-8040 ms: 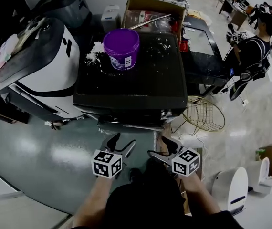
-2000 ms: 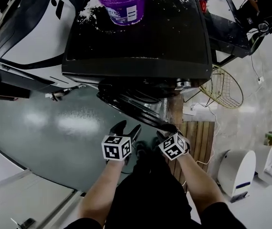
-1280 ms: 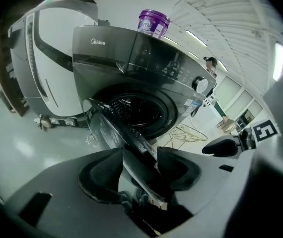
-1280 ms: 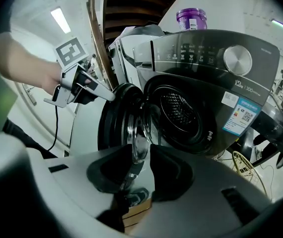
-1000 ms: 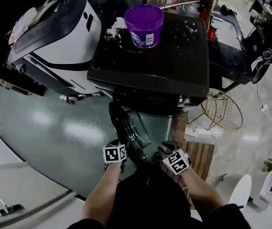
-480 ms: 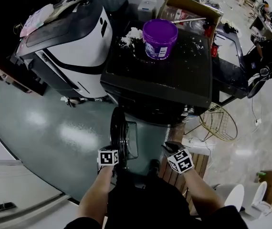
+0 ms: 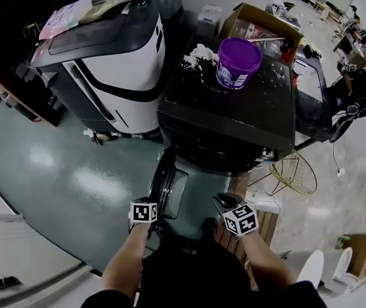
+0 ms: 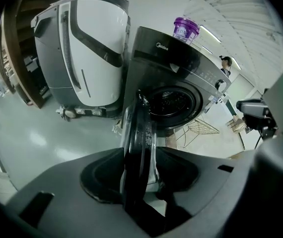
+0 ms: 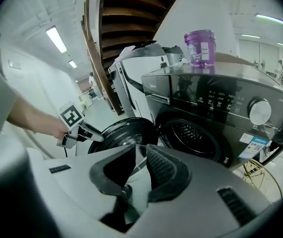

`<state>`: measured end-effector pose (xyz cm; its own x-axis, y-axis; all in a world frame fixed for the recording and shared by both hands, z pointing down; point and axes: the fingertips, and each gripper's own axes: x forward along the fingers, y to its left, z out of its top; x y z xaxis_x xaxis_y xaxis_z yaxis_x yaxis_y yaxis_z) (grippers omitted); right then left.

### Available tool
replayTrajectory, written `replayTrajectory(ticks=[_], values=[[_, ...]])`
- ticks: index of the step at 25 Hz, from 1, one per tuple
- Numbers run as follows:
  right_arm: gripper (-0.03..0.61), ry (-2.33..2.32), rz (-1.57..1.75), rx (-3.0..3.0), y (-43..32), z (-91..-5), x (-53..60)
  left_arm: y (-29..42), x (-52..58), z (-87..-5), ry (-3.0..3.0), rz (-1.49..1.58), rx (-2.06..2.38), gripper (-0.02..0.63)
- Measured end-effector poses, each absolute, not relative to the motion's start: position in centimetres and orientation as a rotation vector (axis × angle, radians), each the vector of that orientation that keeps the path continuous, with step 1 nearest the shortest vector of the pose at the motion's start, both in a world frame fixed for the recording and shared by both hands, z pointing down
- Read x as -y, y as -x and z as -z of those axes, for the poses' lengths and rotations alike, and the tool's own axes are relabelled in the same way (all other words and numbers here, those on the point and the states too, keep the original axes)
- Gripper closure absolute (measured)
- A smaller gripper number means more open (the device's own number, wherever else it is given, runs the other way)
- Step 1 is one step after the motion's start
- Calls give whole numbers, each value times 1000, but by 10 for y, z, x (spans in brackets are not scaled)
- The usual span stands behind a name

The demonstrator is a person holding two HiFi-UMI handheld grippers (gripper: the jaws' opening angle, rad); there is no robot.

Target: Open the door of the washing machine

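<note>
The black washing machine (image 7: 234, 108) stands ahead with its round door (image 7: 165, 188) swung out towards me, edge-on in the head view. My left gripper (image 7: 152, 218) is shut on the door's rim; in the left gripper view the dark rim (image 8: 140, 133) runs straight between the jaws of the left gripper (image 8: 139, 157), and the open drum (image 8: 174, 103) shows behind. My right gripper (image 7: 220, 201) hangs free to the right of the door. Its jaws have just been closing and stand a narrow gap apart with nothing between them (image 9: 140, 155). The right gripper view shows the left gripper (image 9: 89, 132) on the door (image 9: 121, 133).
A purple bucket (image 7: 237, 63) sits on the machine's top beside white powder. A large white machine (image 7: 106, 63) stands close on the left. A gold wire basket (image 7: 292, 172) and wooden slats (image 7: 273, 220) lie to the right. A person (image 7: 363, 76) stands at far right.
The door has swung further out, from slanted to edge-on. My left gripper moved left with its rim. My right gripper rose, away from the door.
</note>
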<state>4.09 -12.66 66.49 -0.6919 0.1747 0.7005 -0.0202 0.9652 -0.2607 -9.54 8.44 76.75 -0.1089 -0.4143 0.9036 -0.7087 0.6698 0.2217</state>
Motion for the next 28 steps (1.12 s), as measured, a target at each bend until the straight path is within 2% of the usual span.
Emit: replayTrajectory(ticks=[9,15,28], values=[[502,13,-375,2316,-18,-663,72,124,-126,-772,-1001,-358,1689,402],[505,-59,-394,2304,-28,-652,51,151,-138,-768,-1040,-369,1715,403],[509,-118,-369,2309,-62,-631,76,173,-169,-751,-959,-307,1884,405]])
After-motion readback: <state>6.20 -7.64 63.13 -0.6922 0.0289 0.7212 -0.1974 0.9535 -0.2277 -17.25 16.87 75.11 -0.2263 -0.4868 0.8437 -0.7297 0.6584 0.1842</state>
